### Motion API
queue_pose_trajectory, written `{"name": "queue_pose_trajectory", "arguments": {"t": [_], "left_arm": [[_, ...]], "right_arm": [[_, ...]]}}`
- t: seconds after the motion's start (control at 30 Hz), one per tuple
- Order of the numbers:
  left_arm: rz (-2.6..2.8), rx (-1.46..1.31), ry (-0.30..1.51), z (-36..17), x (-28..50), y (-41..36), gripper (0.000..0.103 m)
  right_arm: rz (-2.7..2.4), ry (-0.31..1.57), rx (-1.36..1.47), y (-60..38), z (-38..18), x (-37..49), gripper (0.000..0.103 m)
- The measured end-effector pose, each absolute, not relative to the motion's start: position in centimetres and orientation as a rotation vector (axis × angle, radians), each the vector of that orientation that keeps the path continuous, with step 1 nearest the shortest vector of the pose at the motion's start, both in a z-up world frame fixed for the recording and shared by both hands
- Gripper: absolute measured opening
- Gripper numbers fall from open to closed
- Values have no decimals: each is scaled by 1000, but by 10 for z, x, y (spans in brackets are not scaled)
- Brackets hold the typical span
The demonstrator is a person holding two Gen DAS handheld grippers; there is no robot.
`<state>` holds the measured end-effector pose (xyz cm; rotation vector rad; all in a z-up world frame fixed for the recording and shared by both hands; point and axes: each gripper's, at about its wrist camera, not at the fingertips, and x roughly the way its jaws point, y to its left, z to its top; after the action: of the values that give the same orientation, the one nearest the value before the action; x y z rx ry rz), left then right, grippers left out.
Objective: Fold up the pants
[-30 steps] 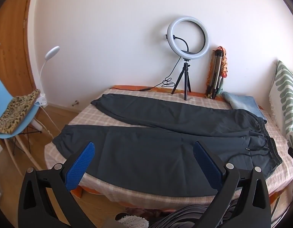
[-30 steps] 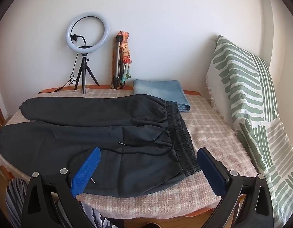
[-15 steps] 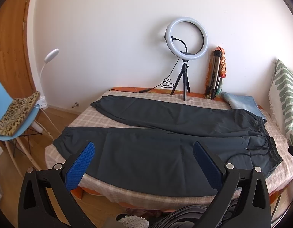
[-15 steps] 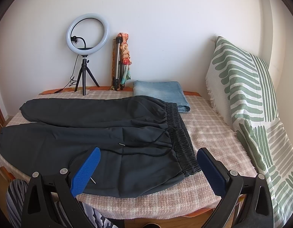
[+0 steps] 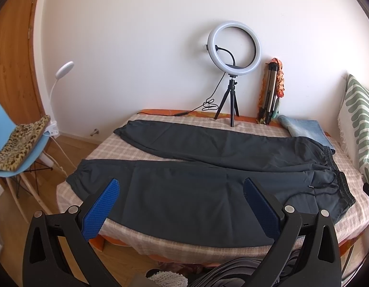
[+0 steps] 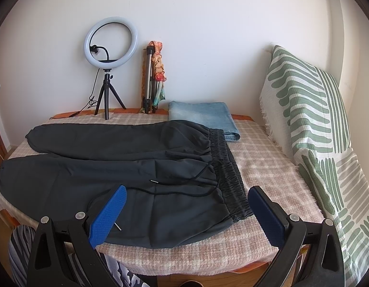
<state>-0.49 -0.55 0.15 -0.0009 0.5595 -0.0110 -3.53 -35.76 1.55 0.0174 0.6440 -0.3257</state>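
Dark pants [image 6: 127, 172] flat on checked worktop [image 6: 263, 167], waistband right, drawstring loose. Right gripper [image 6: 184, 205] above near edge, jaws wide apart (nothing held). Folded jeans [image 6: 203, 114] behind.

There was one pair of dark pants [image 5: 208, 167] with two legs. There were two tongs, the left tongs [image 5: 180, 192] and the right tongs [image 6: 186, 199], each with two blue pads. There was one ring light [image 5: 233, 47], one folded tripod [image 5: 269, 93], one folded blue cloth [image 6: 203, 117], one striped pillow [image 6: 311, 124], one blue chair [image 5: 7, 129] and one white lamp [image 5: 63, 68].
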Motion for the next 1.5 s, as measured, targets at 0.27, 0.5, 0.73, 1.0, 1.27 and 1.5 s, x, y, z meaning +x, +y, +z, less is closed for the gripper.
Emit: {"name": "queue_pose_trajectory", "arguments": {"t": [0.27,0.5,0.73,1.0,1.27,1.5], "left_arm": [[-12,11,554,3,-6,-8,103],[-20,15,552,5,-6,-11,103],[-22,14,552,5,-5,-11,103],[-22,15,553,5,-7,-12,103],[-18,9,564,1,-4,-12,103],[-9,13,569,-1,-1,-9,103]], "right_arm": [[-324,646,17,-357,16,-35,103],[-324,645,17,-357,16,-35,103],[-323,644,16,-357,17,-35,103],[-322,652,16,-356,16,-33,103],[-314,656,13,-356,14,-31,103],[-310,658,5,-354,10,-28,103]]}}
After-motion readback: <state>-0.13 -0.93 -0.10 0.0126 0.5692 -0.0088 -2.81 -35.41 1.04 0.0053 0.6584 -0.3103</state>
